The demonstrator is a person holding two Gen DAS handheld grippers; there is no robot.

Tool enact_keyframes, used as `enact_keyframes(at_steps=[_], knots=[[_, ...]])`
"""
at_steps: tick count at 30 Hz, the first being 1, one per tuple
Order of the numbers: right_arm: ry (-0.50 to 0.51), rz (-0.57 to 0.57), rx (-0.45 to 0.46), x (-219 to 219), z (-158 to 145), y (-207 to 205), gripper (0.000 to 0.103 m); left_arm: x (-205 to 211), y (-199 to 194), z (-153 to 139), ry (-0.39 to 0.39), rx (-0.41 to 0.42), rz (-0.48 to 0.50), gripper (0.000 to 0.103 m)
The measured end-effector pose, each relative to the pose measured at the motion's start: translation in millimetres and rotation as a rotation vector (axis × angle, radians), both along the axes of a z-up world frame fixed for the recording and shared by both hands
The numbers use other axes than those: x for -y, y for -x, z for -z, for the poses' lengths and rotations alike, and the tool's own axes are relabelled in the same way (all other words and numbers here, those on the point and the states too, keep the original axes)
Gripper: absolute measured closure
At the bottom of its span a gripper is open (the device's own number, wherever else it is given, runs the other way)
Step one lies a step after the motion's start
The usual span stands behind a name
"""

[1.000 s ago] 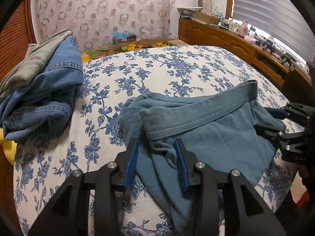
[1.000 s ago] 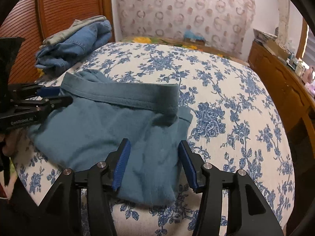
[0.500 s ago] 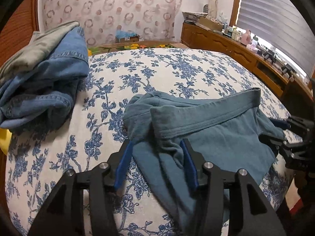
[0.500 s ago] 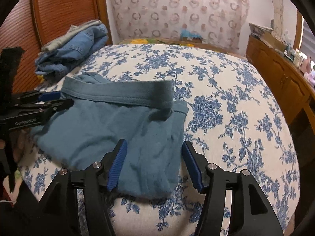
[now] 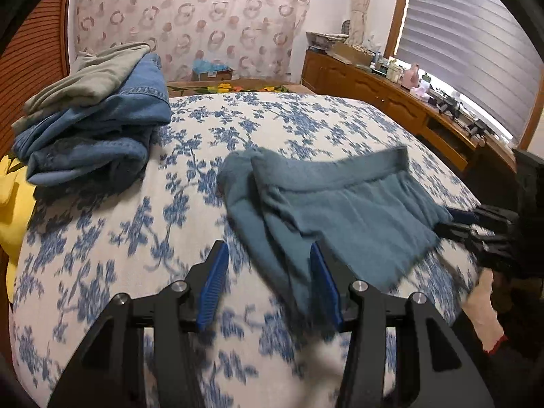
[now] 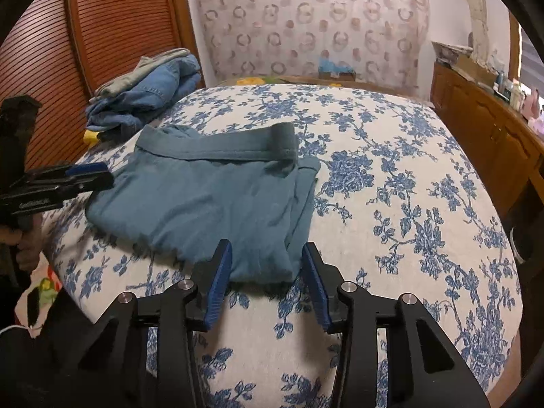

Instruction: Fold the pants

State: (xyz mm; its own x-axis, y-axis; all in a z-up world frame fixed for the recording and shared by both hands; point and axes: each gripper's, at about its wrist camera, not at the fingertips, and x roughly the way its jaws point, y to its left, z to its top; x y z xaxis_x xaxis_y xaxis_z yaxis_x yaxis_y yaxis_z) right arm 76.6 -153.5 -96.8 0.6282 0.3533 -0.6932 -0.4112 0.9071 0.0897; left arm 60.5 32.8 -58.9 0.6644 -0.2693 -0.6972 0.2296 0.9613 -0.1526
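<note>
My left gripper (image 5: 267, 285) and right gripper (image 6: 267, 282) both have fingers spread, gripping nothing. The teal pants (image 6: 210, 200) lie folded on the bed (image 6: 391, 204) at twelve o'clock. A one-layer pinch could undo the fold.

left gripper (image 5: 267, 261): fingers spread, empty | right gripper (image 6: 267, 258): fingers spread, empty

Two low wrist views, shared bed (image 5: 102, 238)
</note>
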Motion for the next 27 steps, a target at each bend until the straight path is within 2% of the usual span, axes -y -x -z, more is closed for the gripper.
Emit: enact_keyframes(at_steps=[4,12,16,18,20,21,22,27], knots=[[-0.005,-0.004,-0.004,3.0,1.3,4.2,0.063,-0.9,16.4,2.6,-0.014,0.0,0.005,0.053],[-0.014,-0.01,-0.013,10.2,5.2,7.6,0.066,7.7,33.5,7.2,0.049,-0.018,0.054,0.056],[-0.018,-0.015,-0.011,9.8,5.9,7.4,0.072,16.0,29.4,13.6,0.039,-0.041,0.07,0.065],[-0.015,-0.021,-0.01,9.2,6.5,8.2,0.085,18.4,29.3,14.5,0.034,-0.041,0.07,0.068],[-0.02,-0.033,-0.009,8.3,6.5,8.9,0.091,19.8,30.4,13.6,0.039,-0.038,0.081,0.076],[-0.02,-0.038,-0.007,8.1,6.7,9.8,0.094,20.1,30.6,13.3,0.037,-0.036,0.083,0.084],[-0.021,-0.038,-0.002,8.4,6.5,9.8,0.095,20.4,31.6,12.9,0.031,-0.032,0.084,0.09],[-0.034,-0.015,0.032,17.4,-0.4,11.8,0.098,11.4,35.7,8.7,0.04,-0.009,0.058,0.096]])
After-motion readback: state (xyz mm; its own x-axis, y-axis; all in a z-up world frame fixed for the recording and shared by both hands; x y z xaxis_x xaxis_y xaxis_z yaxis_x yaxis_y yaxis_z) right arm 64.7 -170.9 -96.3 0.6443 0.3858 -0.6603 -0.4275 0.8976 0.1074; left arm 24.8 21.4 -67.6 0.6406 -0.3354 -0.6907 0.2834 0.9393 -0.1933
